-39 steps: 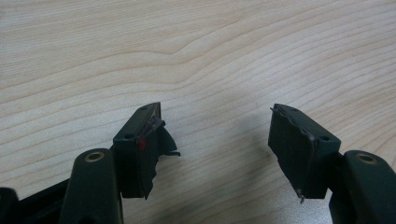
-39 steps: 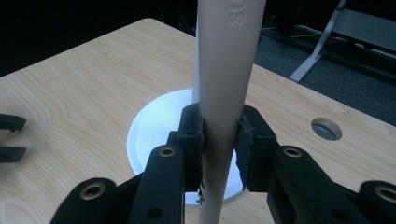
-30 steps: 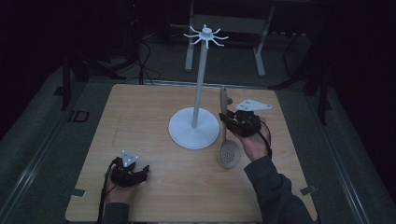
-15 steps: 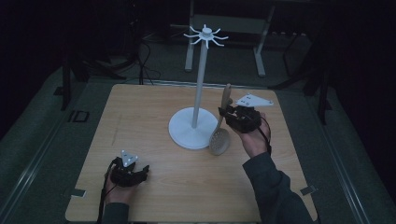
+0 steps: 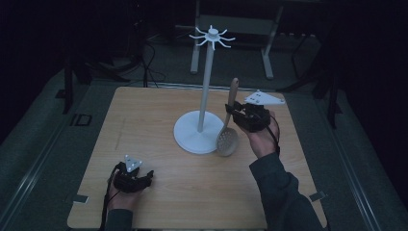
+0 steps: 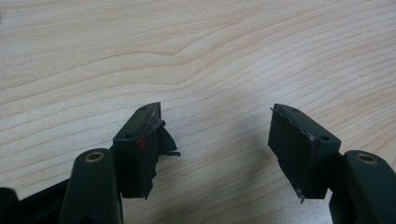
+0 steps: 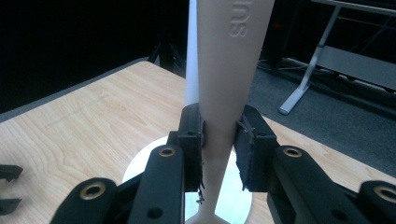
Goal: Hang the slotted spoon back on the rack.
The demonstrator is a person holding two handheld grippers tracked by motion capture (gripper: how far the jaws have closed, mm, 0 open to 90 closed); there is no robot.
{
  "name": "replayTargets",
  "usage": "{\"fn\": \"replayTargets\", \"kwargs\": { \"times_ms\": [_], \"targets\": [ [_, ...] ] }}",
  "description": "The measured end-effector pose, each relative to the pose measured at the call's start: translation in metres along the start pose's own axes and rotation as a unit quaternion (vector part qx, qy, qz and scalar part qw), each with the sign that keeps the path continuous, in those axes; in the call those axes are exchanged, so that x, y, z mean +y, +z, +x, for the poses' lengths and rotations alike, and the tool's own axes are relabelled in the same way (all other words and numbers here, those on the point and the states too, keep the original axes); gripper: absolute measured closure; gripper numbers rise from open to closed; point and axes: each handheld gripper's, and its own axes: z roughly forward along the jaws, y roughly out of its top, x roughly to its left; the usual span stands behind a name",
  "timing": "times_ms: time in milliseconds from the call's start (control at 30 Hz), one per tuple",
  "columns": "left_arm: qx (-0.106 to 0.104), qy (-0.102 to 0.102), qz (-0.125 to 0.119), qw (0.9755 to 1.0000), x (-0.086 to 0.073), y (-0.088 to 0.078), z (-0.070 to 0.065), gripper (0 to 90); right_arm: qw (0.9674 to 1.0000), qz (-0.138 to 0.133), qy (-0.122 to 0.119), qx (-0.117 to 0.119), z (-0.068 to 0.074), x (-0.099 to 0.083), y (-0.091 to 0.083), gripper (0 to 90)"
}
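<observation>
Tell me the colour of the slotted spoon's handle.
Beige slotted spoon, clearest in the right gripper view.

The slotted spoon (image 5: 228,129), clamped in the right gripper (image 5: 234,112), now hangs upright off the table (image 5: 144,125), just right of the white stand (image 5: 204,91), no longer lying flat.

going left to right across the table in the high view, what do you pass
black left gripper with open jaws → tall white hook stand with round base → beige slotted wooden spoon → black right gripper shut on the spoon's handle
</observation>
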Motion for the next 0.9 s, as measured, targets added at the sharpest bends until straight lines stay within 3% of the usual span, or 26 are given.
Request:
{"fn": "replayTargets", "kwargs": {
  "times_ms": [900],
  "targets": [
    [0.0, 0.0, 0.0, 1.0, 0.0, 0.0, 0.0, 35.7, 0.9993, -0.035, 0.008, -0.01, -0.008, 0.028, -0.008, 73.3]
  ]
}}
